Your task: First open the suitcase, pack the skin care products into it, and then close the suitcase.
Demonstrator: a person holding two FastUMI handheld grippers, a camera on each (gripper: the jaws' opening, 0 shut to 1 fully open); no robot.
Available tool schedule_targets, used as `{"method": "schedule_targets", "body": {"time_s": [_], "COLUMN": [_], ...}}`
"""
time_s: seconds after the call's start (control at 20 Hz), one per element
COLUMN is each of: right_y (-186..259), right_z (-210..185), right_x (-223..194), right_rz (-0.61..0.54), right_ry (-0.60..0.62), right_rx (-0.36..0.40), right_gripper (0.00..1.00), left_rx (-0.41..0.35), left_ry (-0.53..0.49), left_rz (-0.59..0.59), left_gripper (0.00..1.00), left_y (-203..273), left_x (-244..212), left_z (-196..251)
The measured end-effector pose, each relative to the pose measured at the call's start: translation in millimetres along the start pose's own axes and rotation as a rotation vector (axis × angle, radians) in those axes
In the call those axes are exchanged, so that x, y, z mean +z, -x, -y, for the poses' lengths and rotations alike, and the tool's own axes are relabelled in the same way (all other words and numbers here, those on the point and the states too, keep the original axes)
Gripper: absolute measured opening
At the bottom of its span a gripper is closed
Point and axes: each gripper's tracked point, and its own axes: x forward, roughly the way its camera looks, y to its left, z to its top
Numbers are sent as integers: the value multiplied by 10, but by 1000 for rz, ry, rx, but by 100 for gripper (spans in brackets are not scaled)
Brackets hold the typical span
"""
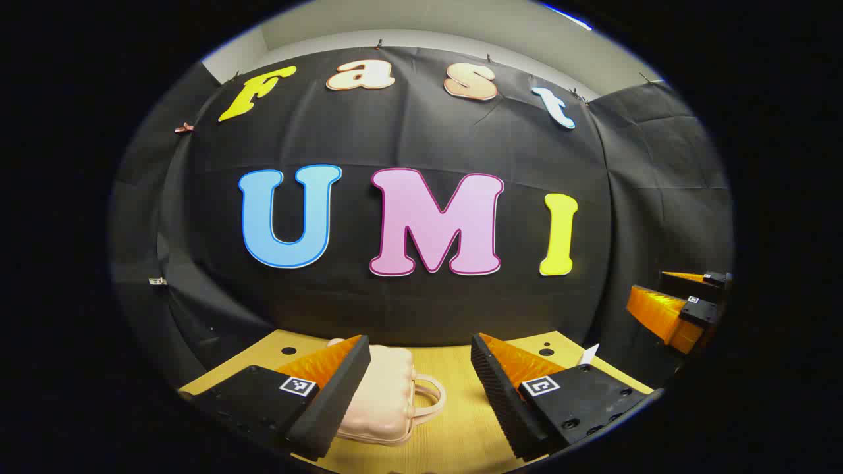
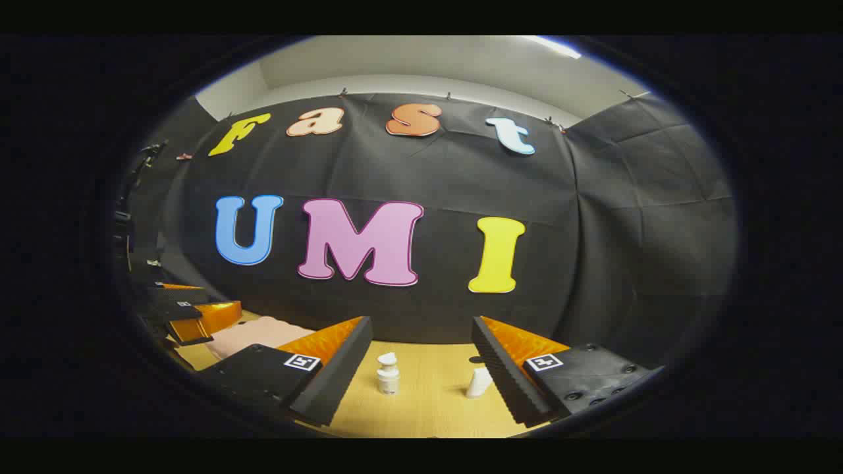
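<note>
Left gripper (image 1: 420,382): fingers spread wide, nothing between the pads, held above the light wooden tabletop (image 1: 454,434). Small pale-pink hard-shell suitcase with a looped carry handle (image 1: 385,395) sits on the table ahead of the fingers, partly behind the left finger (image 1: 329,395), body reaching into the gap; handle points toward the right finger. Lid looks closed, seam not clearly resolved. No contact between fingers and case that I can make out.

Left gripper view also picks up the right gripper (image 1: 678,303) far out past its right finger, at the edge of the view: orange-and-black fingers, seen side-on, off the table edge. A small white tip (image 1: 591,353) pokes up behind the right finger; can't tell what it is.

Right gripper (image 2: 421,368): fingers likewise wide apart, empty, above the same table. Between its fingers, well ahead: a small white pump bottle with a ribbed collar (image 2: 388,375), upright, closer to the left finger. A second small white plastic bottle (image 2: 479,383) stands just beside the right finger's ridged pad, slightly tilted, partly hidden by it. The two are apart from each other.

Right gripper view catches the pink case as a sliver beyond its left finger, with the left gripper's orange fingers over it. Skin care items appear there; the left gripper view has the case front and centre.
</note>
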Motion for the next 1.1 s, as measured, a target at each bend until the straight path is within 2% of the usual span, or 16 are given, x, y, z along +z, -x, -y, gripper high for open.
{"method": "schedule_targets", "body": {"time_s": [0.45,0.6,0.85,1.1], "right_y": [-64,-120,-217,-250], "right_z": [-23,-42,-32,29], "right_x": [-47,-42,-95,-123], "right_rz": [-15,-8,-18,-22], "right_ry": [3,12,9,5], "right_rx": [13,31,51,49], "right_gripper": [97,97,97,97], "left_rx": [10,44,56,6], "left_ry": [-12,-28,-6,-23], "left_rz": [-2,2,-12,-53], "left_gripper": [98,97,98,98], "left_y": [-73,-105,-168,-274], "left_x": [-50,-51,-126,-287], "left_z": [-80,-151,-158,34]}}
